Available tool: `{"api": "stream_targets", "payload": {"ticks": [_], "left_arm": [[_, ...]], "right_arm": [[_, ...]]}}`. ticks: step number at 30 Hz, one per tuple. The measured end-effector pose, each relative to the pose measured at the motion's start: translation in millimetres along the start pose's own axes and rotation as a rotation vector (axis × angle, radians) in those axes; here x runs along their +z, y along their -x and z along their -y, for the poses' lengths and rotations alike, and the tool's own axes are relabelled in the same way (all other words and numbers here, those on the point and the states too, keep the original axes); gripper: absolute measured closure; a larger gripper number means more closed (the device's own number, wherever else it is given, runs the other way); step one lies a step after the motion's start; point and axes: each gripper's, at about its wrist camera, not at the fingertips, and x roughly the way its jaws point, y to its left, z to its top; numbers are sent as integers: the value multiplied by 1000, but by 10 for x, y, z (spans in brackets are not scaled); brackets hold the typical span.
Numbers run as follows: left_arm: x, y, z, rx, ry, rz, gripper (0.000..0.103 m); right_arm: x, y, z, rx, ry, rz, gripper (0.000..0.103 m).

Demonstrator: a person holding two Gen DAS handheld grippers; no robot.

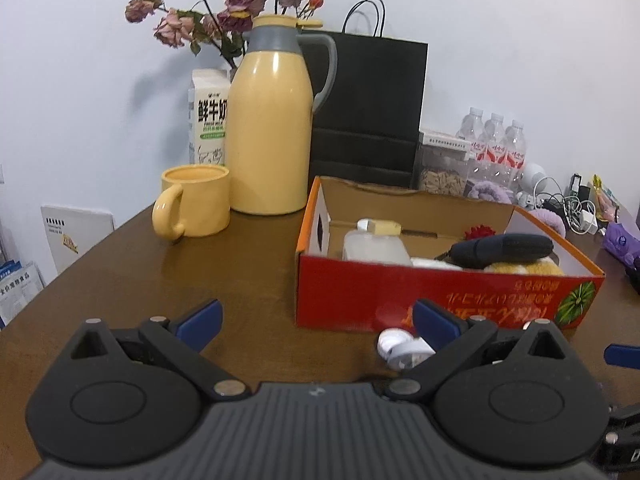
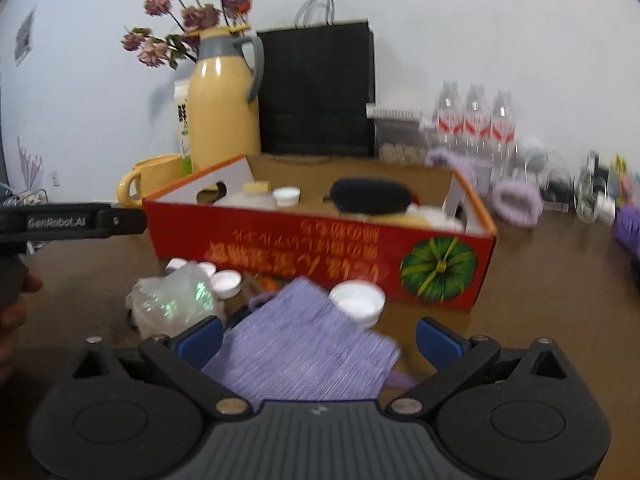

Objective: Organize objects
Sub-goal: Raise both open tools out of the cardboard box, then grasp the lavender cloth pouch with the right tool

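- Worktop [image 2: 540, 280]: brown wood, cluttered along the back wall; loose items sit in front of the box.
- Red cardboard box [image 2: 320, 248]: open-topped, at 12 o'clock from the right claw, long axis running 9-to-3 across the right wrist view. Already holds a dark oblong case [image 2: 370, 196], a clear bottle [image 1: 376, 246] and some pale soft items.
- Yellow thermos jug [image 1: 272, 132] and yellow mug [image 1: 196, 202]: at 11 o'clock behind the box, with a black paper bag [image 1: 368, 108] at 12. Off the likely path.
- Purple knitted pouch [image 2: 304, 344]: lies flat on the worktop, right between the right claw's fingers and reaching toward 12 o'clock. Long axis looks roughly 11-to-5, but blur makes this uncertain.
- Crumpled clear plastic bag [image 2: 172, 304]: at 10 o'clock from the right claw, just beside the pouch.
- White caps [image 2: 358, 302]: one at 12-to-1 o'clock touching the pouch's far edge, smaller ones near the bag. Judgement: they could get dragged along on a lift.
- Right claw [image 2: 318, 340]: fingers apart, straddling the pouch, not clamped. Nearer arm for it.
- Left claw [image 1: 318, 322]: fingers apart, empty, box at 1 o'clock, a white item [image 1: 402, 348] by its right finger.
- Judgement: next move is closing on the pouch, then lifting it over the box's near wall.
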Motion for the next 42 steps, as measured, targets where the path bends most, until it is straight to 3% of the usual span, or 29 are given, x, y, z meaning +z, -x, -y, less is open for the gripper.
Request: {"api": "stream_targets", "payload": {"ticks": [5, 10, 16, 26, 34, 37, 39, 41, 42], "left_arm": [[-78, 13, -60, 1, 8, -34, 0], [-118, 38, -113, 1, 24, -45, 0], [-127, 54, -151, -5, 41, -49, 0], [-135, 43, -145, 5, 41, -54, 0], [-155, 10, -150, 28, 45, -66, 0], [-164, 8, -148, 34, 43, -67, 0], [-167, 11, -144, 36, 40, -65, 0], [-168, 9, -141, 37, 39, -64, 0], [-166, 9, -141, 37, 40, -66, 0]], "right_arm": [[32, -71, -44, -21, -89, -50, 0], [-18, -173, -166, -78, -52, -110, 0], [-43, -141, -128, -122, -49, -122, 0], [-135, -132, -33, -107, -17, -135, 1], [-141, -63, -56, -57, 18, -104, 29], [-145, -30, -48, -43, 22, -91, 49], [-144, -9, -25, -42, 10, -80, 80], [-147, 11, 10, -14, -12, -73, 95], [-149, 26, 27, 2, -21, -67, 95]]}}
